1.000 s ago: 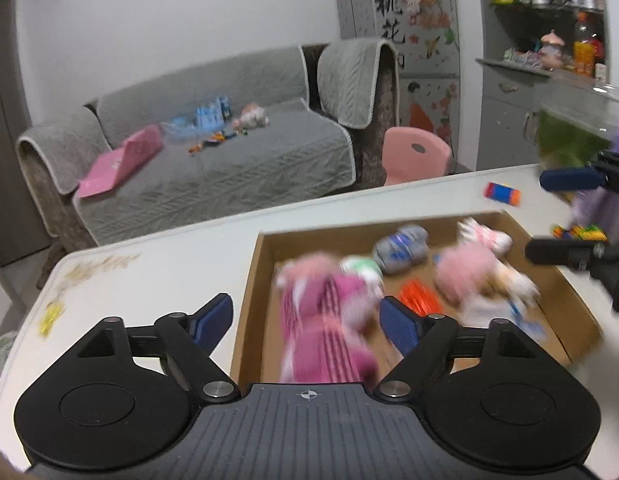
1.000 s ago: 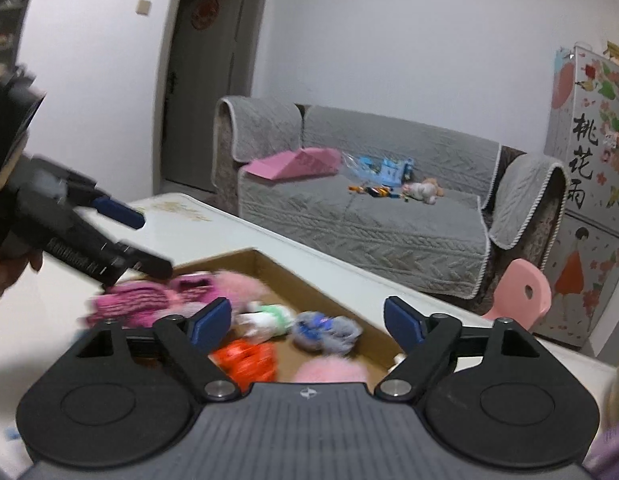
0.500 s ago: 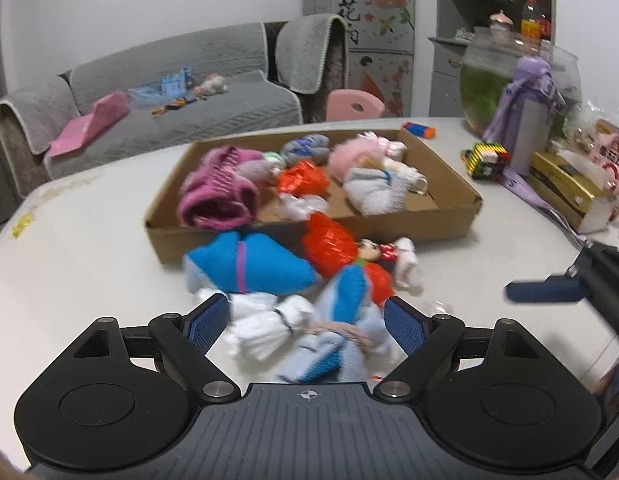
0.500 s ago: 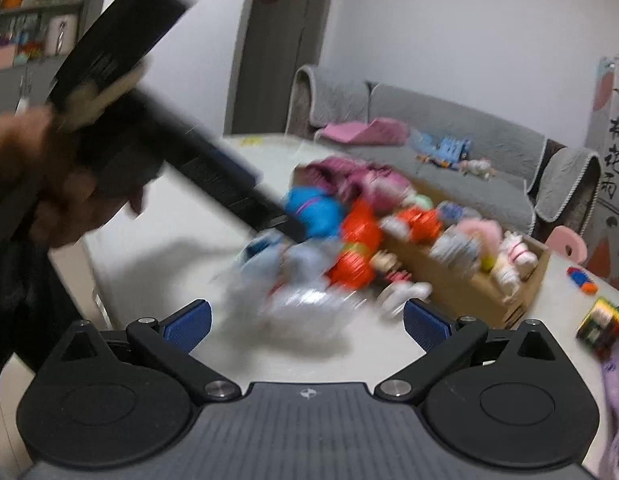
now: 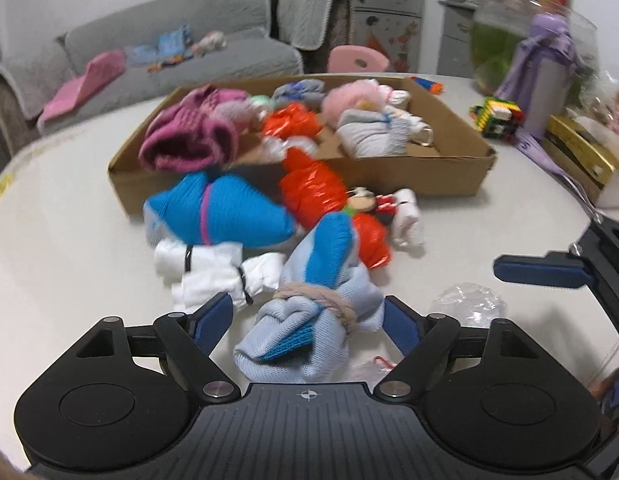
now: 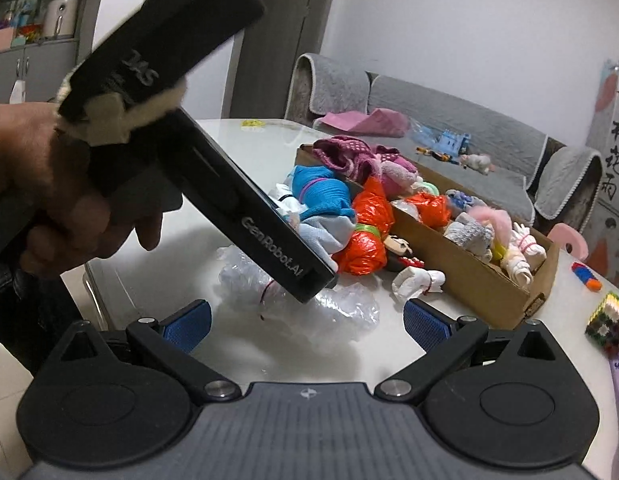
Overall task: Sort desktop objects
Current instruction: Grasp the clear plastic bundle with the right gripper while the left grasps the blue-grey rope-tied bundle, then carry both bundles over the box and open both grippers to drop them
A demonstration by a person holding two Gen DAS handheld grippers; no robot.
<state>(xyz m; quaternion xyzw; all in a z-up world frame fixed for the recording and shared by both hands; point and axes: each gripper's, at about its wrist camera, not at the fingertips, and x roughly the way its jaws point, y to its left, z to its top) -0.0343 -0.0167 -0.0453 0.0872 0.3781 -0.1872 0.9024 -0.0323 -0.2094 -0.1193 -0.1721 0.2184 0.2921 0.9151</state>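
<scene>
A pile of rolled bundles lies on the white table before a cardboard tray. My left gripper is open, its jaws on either side of a light blue bundle tied with a tan band. Beyond it lie a white bundle, a bright blue bundle and an orange bundle. My right gripper is open and empty above a clear plastic bag. The left gripper's body crosses the right wrist view and hides part of the pile.
The cardboard tray holds several bundles, among them a magenta knit one. A colourful cube, a purple bottle, a glass jar and a gold box stand at the right. A grey sofa is behind the table.
Both grippers have dropped from above the tray toward the pile in front of it. My left gripper has closed in around the light blue bundle, jaws still open.
</scene>
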